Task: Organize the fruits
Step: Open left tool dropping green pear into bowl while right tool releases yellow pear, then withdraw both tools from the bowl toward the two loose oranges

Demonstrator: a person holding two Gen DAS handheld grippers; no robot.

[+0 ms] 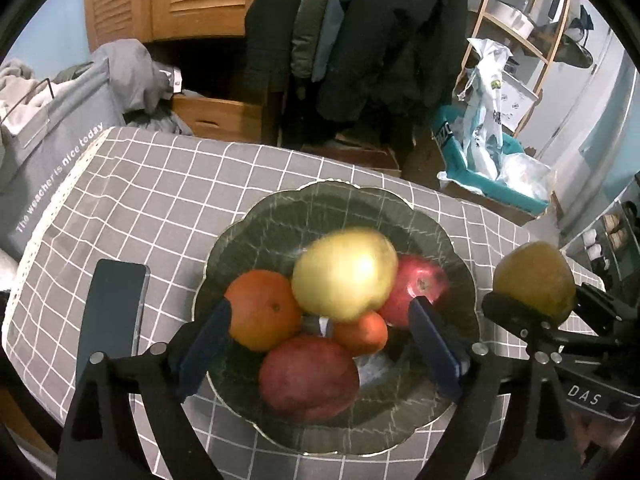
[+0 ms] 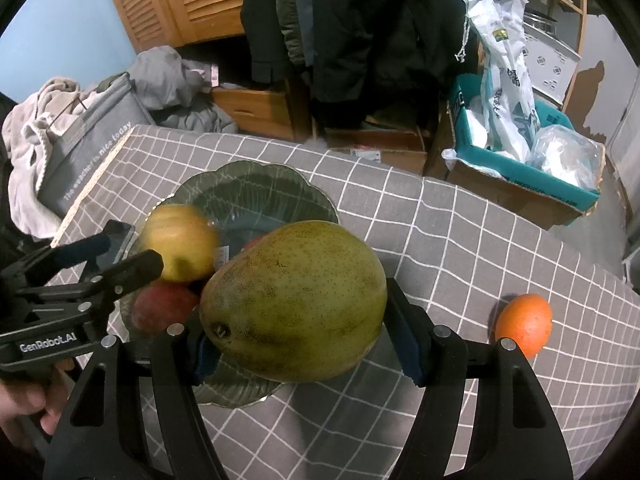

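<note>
Mango between right tongs

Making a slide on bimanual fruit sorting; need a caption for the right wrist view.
Right gripper holds a green mango beside the glass bowl; one orange remains on the checked tablecloth.

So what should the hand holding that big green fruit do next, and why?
Probably carry the green mango, clamped in the right gripper, left over the glass bowl and lower it in; the other fruits are piled there already.
</note>
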